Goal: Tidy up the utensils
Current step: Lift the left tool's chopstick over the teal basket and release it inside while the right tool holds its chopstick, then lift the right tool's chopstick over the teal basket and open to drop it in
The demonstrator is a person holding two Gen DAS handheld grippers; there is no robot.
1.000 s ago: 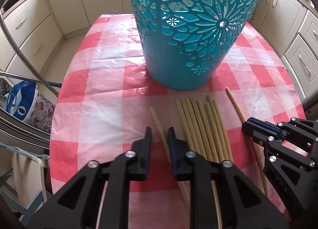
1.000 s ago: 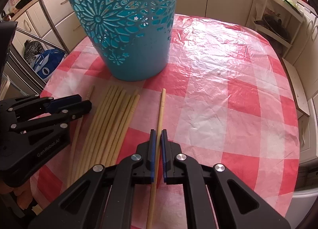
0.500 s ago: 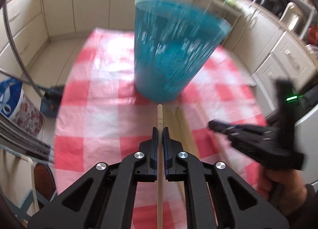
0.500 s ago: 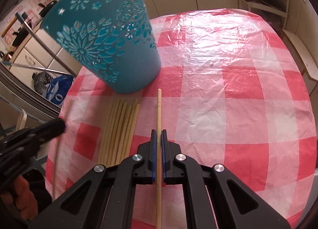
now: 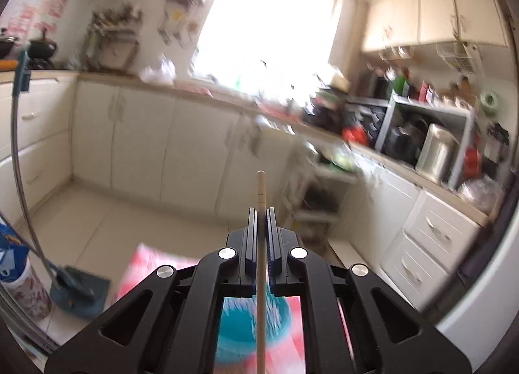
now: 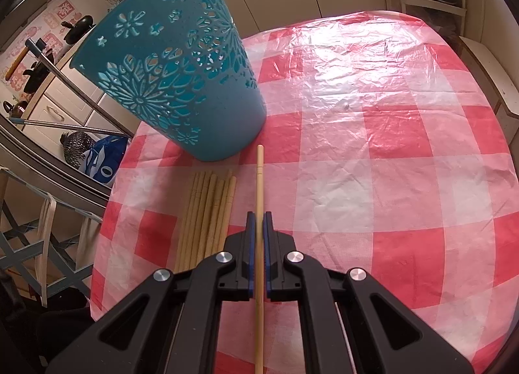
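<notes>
Right wrist view: right gripper is clamping a chopstick pointing toward 12 o'clock above the checked tablecloth; loose chopsticks are lying at 10 o'clock below the teal basket, its contents hidden. Left gripper is pinching another chopstick, tip at 12 o'clock, over the blurred basket.

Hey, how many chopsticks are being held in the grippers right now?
2. One chopstick is clamped in the left hand-held gripper, another in the right hand-held gripper. A loose bundle lies unheld beside the basket.
</notes>
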